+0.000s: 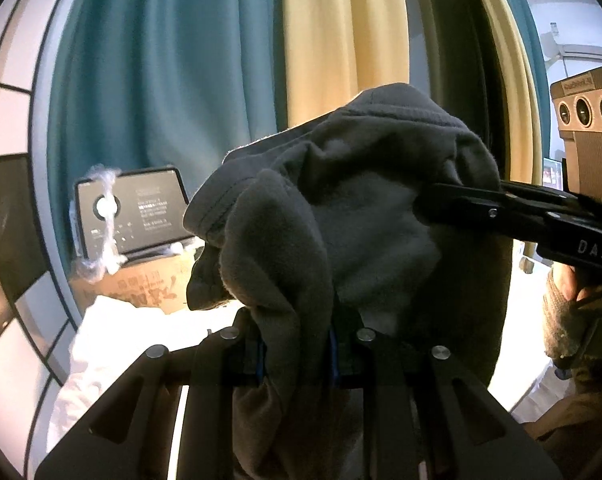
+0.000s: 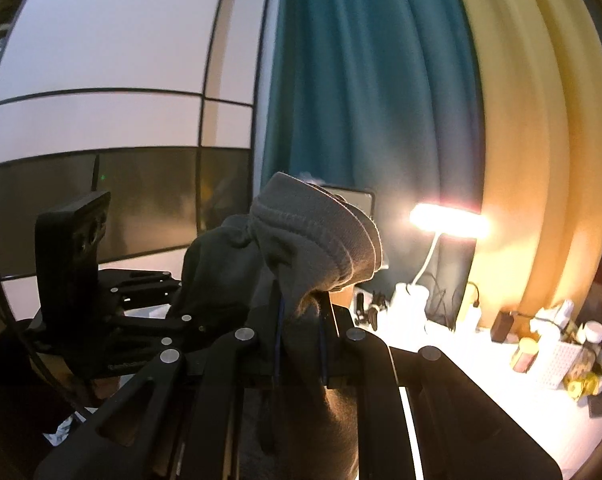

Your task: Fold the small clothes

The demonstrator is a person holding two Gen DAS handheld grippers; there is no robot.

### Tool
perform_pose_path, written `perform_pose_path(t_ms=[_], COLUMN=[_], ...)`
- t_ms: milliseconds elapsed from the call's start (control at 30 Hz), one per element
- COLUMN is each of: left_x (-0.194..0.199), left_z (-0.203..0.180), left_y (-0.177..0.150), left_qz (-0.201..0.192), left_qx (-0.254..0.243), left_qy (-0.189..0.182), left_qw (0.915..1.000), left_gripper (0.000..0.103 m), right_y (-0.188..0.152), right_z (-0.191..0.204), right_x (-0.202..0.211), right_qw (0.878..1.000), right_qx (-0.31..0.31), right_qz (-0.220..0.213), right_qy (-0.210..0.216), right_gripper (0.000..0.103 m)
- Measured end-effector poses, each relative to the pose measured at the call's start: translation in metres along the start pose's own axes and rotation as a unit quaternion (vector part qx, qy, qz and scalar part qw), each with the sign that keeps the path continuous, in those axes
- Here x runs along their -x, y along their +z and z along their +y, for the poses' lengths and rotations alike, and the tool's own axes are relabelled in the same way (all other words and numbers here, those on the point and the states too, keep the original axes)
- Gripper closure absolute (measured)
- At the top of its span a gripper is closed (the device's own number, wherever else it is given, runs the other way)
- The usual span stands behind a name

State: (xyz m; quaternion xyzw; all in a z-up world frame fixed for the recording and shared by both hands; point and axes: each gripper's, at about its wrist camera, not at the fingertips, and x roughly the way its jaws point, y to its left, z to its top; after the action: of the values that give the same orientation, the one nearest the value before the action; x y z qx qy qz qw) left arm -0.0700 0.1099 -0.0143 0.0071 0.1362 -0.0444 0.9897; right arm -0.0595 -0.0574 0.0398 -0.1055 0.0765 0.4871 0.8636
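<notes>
A dark grey fleece garment [image 1: 353, 200] hangs in the air, bunched and folded over itself. My left gripper [image 1: 297, 344] is shut on a lower fold of it. My right gripper [image 1: 429, 200] comes in from the right in the left wrist view and pinches the garment's upper right part. In the right wrist view the right gripper [image 2: 301, 320] is shut on a ribbed hem of the garment [image 2: 313, 236]. The left gripper [image 2: 157, 308] shows there at the left, its tips hidden in the cloth.
Teal [image 1: 161, 80] and cream [image 1: 341, 40] curtains hang behind. A tablet [image 1: 137, 212] stands on a cardboard box [image 1: 149, 284] beside white cloth [image 1: 113, 340]. A lit desk lamp [image 2: 449, 220] and several bottles and chargers [image 2: 541, 352] sit on a white table at right.
</notes>
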Motion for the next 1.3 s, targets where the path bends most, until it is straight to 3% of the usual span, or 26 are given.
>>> perform_pose_path(t_ms=[600, 1300], left_x=[-0.054, -0.122], left_z=[0.019, 0.035], left_y=[-0.009, -0.028], left_qz=[0.05, 0.126], left_qx=[0.016, 0.031], left_qy=[-0.024, -0.035], left_qw=[0.9984, 0.9909], left_gripper=[0.083, 0.083], right_y=[-0.017, -0.053], right_z=[-0.036, -0.085], right_x=[-0.062, -0.129], right_qw=[0.998, 0.989], right_qx=[-0.038, -0.091], right_qz=[0.056, 0.114], right_qy=[-0.016, -0.007], right_gripper=[0.088, 0.088])
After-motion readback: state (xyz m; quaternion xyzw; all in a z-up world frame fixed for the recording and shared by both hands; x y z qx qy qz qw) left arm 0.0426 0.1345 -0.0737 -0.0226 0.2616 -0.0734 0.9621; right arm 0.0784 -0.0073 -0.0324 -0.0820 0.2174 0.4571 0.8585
